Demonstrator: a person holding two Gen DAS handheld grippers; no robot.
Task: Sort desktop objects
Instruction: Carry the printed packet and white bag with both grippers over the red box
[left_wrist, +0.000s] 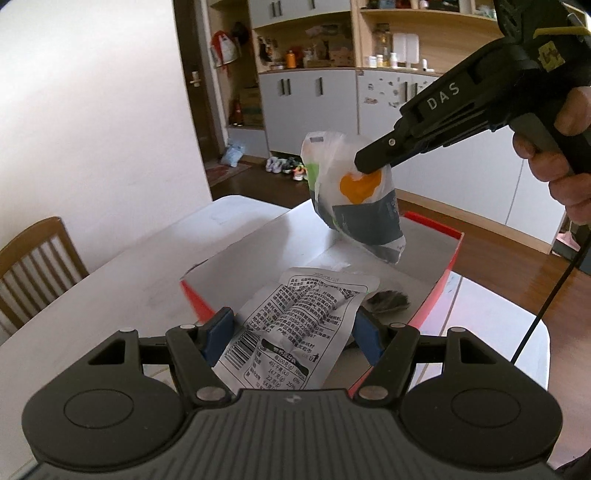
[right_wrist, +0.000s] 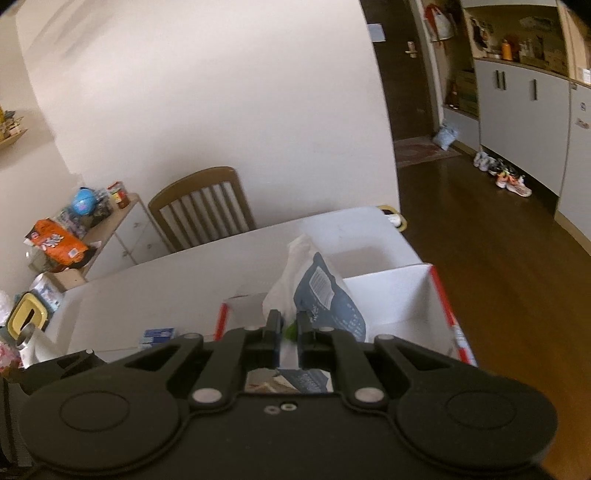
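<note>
Your left gripper (left_wrist: 291, 332) has its jaws clamped on a white snack packet (left_wrist: 295, 328), blue pads pressing its two side edges; the packet's printed back with barcode and nutrition table faces the camera, and it sits low over the near end of the open box (left_wrist: 436, 295). That box, white inside with red outer walls, rests on the white desk (left_wrist: 110, 288), its long side running toward the desk's far right corner. Your right gripper (right_wrist: 288, 325) has its jaws nearly together, pinching the upper part of a white, dark-blue and orange bag (left_wrist: 354, 199); in the left wrist view the bag hangs in the air from those jaws, tilted, above the far part of the box and not touching its floor. The hand (left_wrist: 561, 155) holding the right gripper's handle shows at the right edge of that view. Inside the box, a small dark item (left_wrist: 388, 301) lies on the floor just beyond the packet; what it is cannot be told. From the right wrist view, the bag's barcode side is turned to the camera, with the box's white inner wall behind it, and a small blue-and-white carton (right_wrist: 159, 336) lies on the desk near the box's left side. A wooden chair (right_wrist: 203, 206) stands at the desk's far edge against the wall, and a low cabinet (right_wrist: 110, 236) with an orange pack on it stands beyond the desk's left end.
</note>
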